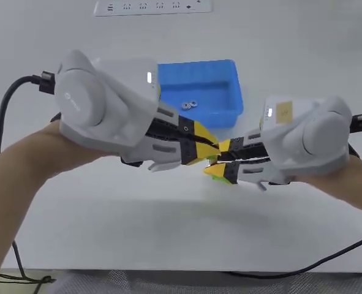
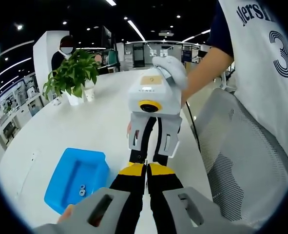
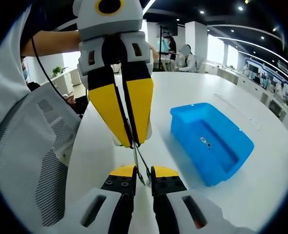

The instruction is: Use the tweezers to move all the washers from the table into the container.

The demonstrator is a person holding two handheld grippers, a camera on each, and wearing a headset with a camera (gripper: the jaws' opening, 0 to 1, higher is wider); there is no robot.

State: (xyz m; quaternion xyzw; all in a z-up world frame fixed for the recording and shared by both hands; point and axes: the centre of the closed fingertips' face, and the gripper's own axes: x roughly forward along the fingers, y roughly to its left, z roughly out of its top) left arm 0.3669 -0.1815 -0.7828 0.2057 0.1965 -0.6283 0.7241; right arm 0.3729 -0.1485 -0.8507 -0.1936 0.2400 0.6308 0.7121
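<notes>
Left gripper (image 1: 213,147): jaws pressed together on the tweezers (image 3: 136,161), frame centre.
Right gripper (image 1: 218,158): jaws flank the tweezers' tips; whether they clamp is unclear.
Washers (image 1: 190,105): two, inside the container (image 1: 230,76), above both grippers.

the tweezers (image 3: 140,168) are a thin silvery strip, held off the table between the closed yellow-tipped jaws of the left gripper (image 3: 132,142). their free end reaches down into the narrow gap between the jaws of the right gripper (image 3: 144,179) - whether those jaws press on it cannot be told. the container (image 1: 168,76) is a blue rectangular tray with low walls, upright on the white table (image 1: 168,226), just beyond the two grippers. two small metal washers (image 1: 190,105) lie flat on its floor, side by side and almost touching - near the middle, in the right gripper view (image 3: 205,142).
</notes>
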